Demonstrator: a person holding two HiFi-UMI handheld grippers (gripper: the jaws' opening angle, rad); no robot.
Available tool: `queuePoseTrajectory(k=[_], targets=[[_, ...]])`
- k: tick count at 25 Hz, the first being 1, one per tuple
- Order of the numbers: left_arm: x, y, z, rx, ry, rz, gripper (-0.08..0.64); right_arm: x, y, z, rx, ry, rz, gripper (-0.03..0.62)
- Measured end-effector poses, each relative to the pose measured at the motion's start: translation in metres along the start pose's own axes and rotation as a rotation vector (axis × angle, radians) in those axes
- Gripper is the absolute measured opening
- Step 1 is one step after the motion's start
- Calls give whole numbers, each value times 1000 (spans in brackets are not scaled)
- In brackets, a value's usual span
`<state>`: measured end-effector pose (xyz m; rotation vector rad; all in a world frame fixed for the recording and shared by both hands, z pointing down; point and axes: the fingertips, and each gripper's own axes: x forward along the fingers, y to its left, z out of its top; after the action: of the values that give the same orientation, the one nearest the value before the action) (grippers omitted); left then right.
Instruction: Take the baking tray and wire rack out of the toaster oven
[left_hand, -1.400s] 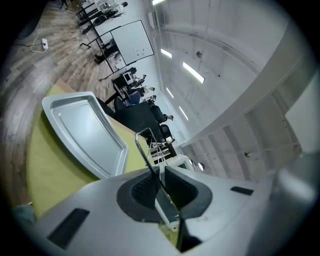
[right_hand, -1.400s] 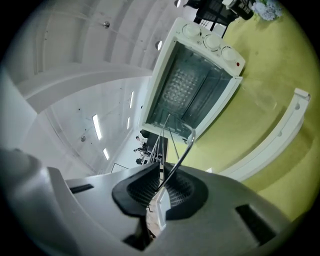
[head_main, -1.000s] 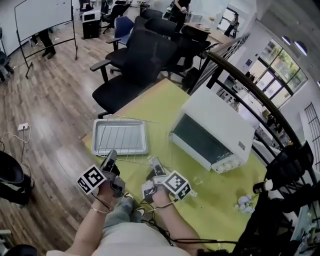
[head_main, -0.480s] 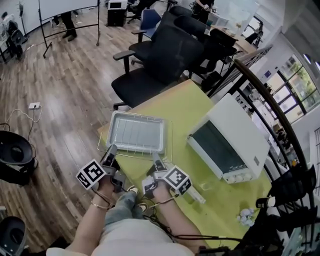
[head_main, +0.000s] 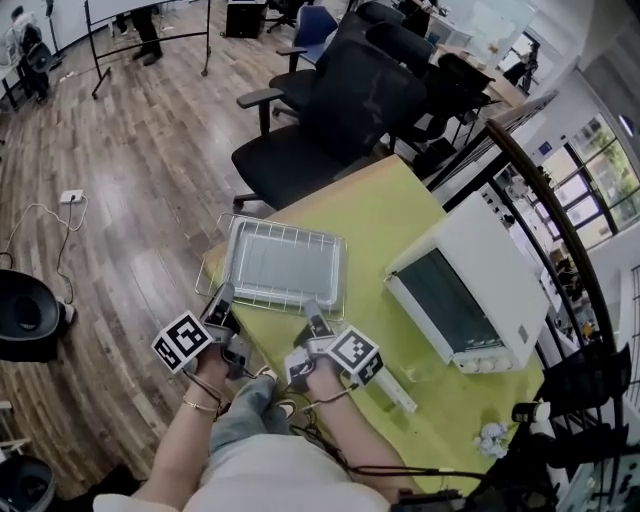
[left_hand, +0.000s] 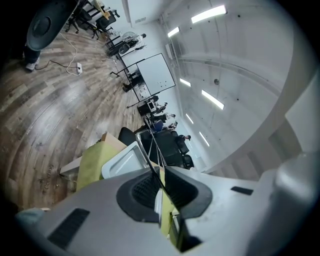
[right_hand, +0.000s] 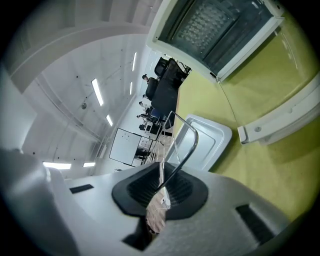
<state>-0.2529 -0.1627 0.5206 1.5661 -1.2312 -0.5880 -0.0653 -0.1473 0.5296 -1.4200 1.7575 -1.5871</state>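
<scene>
Both left claw (head_main: 222, 297) and right claw (head_main: 313, 309) tight on wire rack (right_hand: 196, 141) under silver tray (head_main: 283, 262)

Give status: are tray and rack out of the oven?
Done: baking tray sits on the wire rack, both clear of the toaster oven. In hand: left gripper and right gripper clamp the rack's near wire. Left: probably just letting go.

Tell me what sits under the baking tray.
The wire rack, its rim showing around the baking tray, over the table. The left claw and right claw grip its near edge. Its middle bars are covered.
</scene>
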Motion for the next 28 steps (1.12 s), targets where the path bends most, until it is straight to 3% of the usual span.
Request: queuePoseTrajectory(k=[20, 28], targets=[[52, 56, 5, -25, 94, 97, 28, 53, -41, -6, 74, 16, -107, 21], [57, 61, 8, -6, 118, 101, 28, 56, -47, -13, 108, 0, -119, 21]])
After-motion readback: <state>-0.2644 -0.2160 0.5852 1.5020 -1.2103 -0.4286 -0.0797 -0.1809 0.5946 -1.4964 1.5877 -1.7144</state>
